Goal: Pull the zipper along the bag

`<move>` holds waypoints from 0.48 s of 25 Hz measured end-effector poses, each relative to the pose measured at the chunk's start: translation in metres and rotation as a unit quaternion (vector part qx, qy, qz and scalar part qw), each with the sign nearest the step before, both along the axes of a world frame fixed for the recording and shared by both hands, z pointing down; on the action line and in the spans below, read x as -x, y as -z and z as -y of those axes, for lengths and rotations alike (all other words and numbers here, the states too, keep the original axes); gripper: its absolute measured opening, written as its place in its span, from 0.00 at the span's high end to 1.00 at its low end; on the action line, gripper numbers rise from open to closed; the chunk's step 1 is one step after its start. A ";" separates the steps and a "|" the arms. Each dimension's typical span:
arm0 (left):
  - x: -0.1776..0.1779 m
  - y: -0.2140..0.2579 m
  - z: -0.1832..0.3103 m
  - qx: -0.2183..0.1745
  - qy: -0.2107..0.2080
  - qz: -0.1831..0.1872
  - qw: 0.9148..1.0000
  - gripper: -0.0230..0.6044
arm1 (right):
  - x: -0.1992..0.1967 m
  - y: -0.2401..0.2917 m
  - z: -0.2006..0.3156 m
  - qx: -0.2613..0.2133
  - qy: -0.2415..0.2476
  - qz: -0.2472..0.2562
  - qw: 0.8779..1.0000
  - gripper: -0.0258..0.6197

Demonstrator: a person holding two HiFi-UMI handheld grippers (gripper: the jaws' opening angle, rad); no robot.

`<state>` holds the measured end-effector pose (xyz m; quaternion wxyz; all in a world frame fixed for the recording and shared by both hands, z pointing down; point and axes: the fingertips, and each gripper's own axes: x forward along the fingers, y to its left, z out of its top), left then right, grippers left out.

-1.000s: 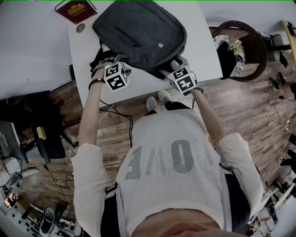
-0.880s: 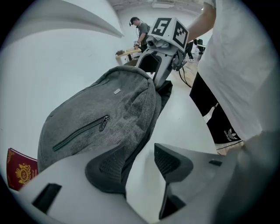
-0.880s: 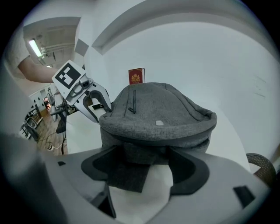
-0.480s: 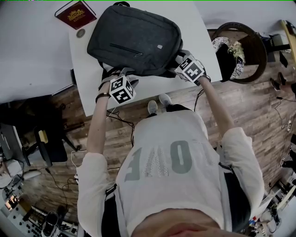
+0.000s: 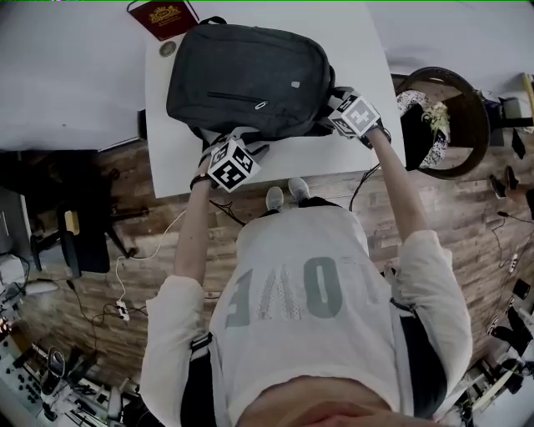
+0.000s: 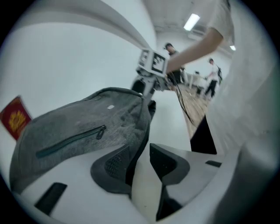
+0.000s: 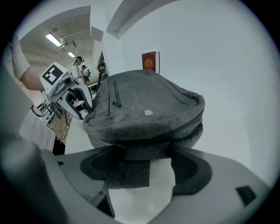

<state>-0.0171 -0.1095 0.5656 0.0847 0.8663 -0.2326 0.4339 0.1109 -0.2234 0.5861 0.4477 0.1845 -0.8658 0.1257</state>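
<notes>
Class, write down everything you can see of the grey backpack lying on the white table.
The backpack is dark grey, felt-like fabric, lying flat, front up, on the white table. Its front has a closed pocket zip with a ring pull and a small pale tag. A red booklet lies just beyond its far corner. The right gripper pinches a fabric flap at its near end; the left gripper, just closing, has its dark edge against one finger, not yet clamped.
</notes>
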 end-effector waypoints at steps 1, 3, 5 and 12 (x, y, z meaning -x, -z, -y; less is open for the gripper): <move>0.003 0.006 0.004 0.007 0.046 -0.043 0.998 0.71 | -0.001 -0.001 0.000 0.002 -0.003 0.005 1.000 0.38; 0.020 0.020 0.007 -0.007 0.127 -0.099 0.987 0.71 | -0.001 -0.001 0.001 0.003 -0.006 0.013 1.000 0.38; 0.048 0.032 0.006 -0.057 0.177 -0.096 0.978 0.71 | -0.001 -0.001 0.000 0.006 -0.009 0.016 1.000 0.38; 0.112 0.029 0.006 -0.102 0.250 -0.029 0.962 0.60 | -0.002 -0.002 0.001 0.014 -0.014 0.028 0.999 0.38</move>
